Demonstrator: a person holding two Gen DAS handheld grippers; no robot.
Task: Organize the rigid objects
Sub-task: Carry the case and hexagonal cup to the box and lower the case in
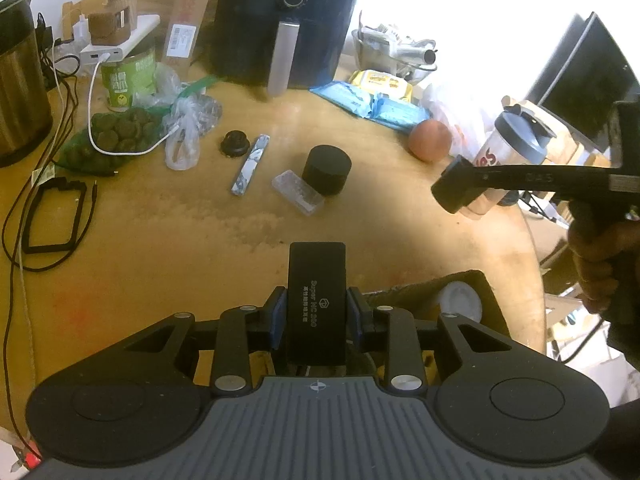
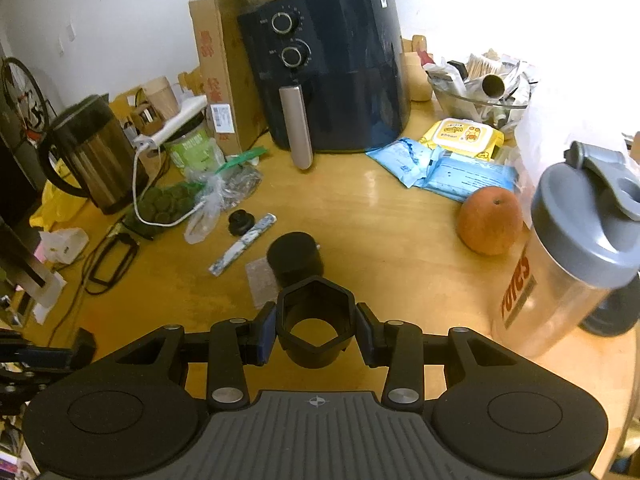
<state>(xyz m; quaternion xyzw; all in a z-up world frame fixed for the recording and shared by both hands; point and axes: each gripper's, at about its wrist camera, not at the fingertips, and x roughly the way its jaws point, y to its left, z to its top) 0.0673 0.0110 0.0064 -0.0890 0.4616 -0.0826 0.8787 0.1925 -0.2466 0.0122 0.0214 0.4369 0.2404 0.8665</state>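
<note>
On the wooden bench point(image 1: 160, 248), going left to right, a metal kettle point(image 2: 92, 160) stands at the far left edge, with a green tin point(image 1: 128, 76) and a bag of dark round pieces point(image 1: 120, 136) beside it. Nearer the middle lie a small black knob point(image 1: 235, 143), a patterned stick point(image 1: 251, 164), a clear plastic case point(image 1: 298, 192) and, touching that case, a black cylinder point(image 1: 327, 170). Behind stands a dark air fryer point(image 2: 332, 68). The left tool point(image 1: 317, 314) is clamped on a flat black box point(image 1: 317, 296) printed with white lettering, held above the bench. The right tool point(image 2: 316, 328) is clamped on a black hexagonal ring point(image 2: 316, 316), raised clear of the bench. Further right sit an orange fruit point(image 2: 490, 220) and a shaker bottle point(image 2: 568, 260) with a grey lid
</note>
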